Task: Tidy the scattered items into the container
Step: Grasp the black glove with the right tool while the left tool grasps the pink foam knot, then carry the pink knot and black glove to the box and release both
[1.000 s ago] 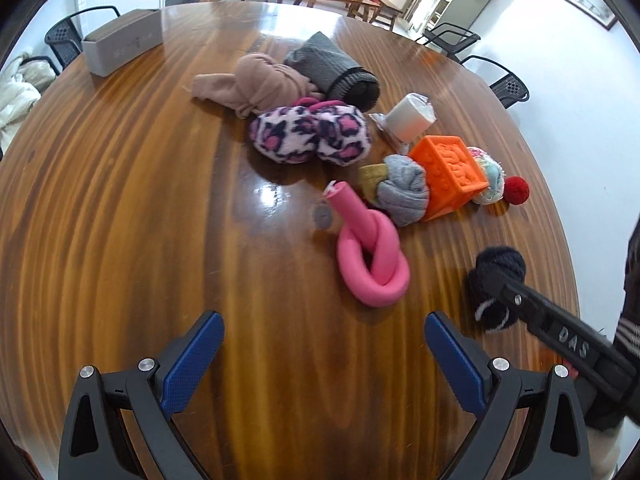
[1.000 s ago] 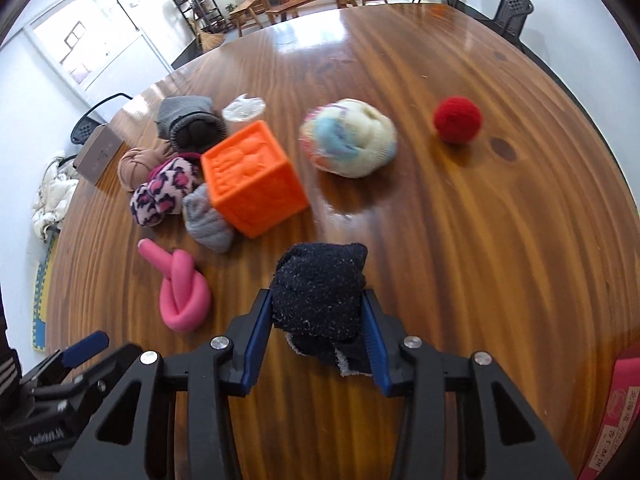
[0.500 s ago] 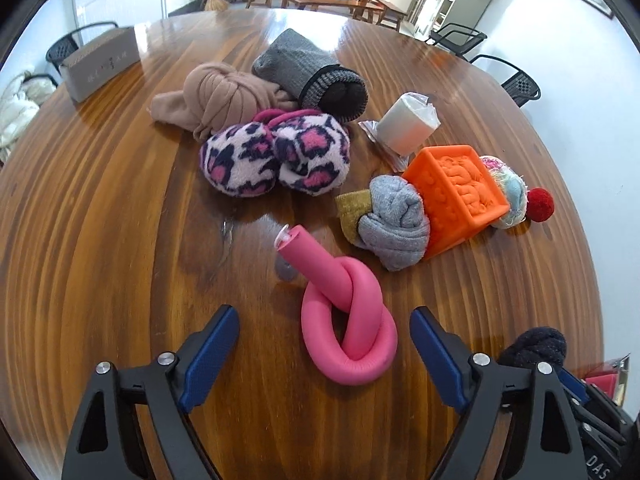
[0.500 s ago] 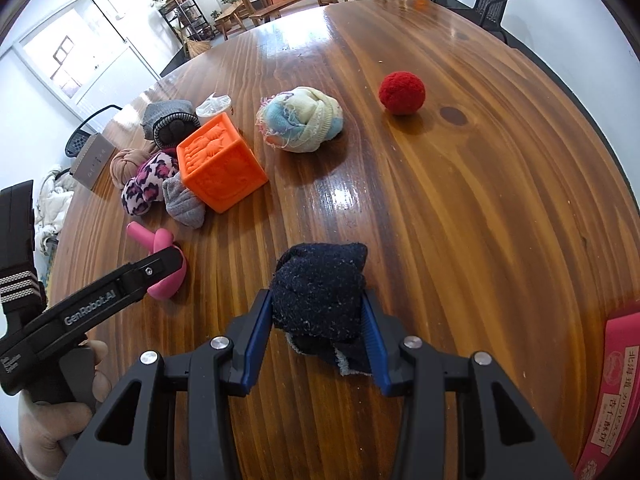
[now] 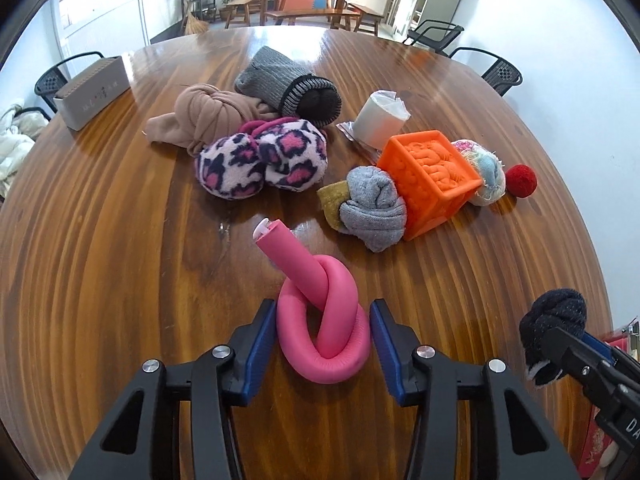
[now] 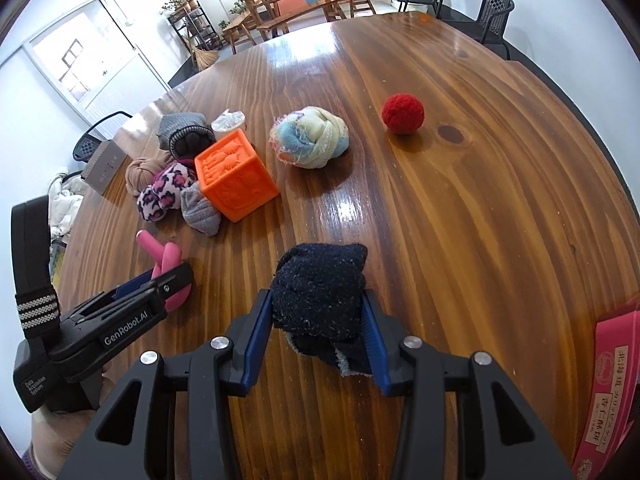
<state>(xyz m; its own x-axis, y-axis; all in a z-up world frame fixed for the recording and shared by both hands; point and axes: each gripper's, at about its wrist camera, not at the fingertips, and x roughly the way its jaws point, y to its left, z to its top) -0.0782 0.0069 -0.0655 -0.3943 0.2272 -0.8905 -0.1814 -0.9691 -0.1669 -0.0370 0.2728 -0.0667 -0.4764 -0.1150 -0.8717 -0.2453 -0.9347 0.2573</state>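
Jaws pressed to both sides of a pink knot (image 5: 322, 322), the left gripper (image 5: 323, 330) sits low on the table (image 5: 100, 240); the right gripper (image 6: 319, 322) is clamped on a dark sock ball (image 6: 320, 300). At 4 o'clock in the right view, a red box (image 6: 612, 384) is cut off by the frame, its print too small to read. From 10 to 12 o'clock lie an orange cube (image 6: 234, 174), a pastel bundle (image 6: 310, 136) and a red pom-pom (image 6: 402, 113), with bare wood to their right. The left gripper's body reads "GenRobot.AI".
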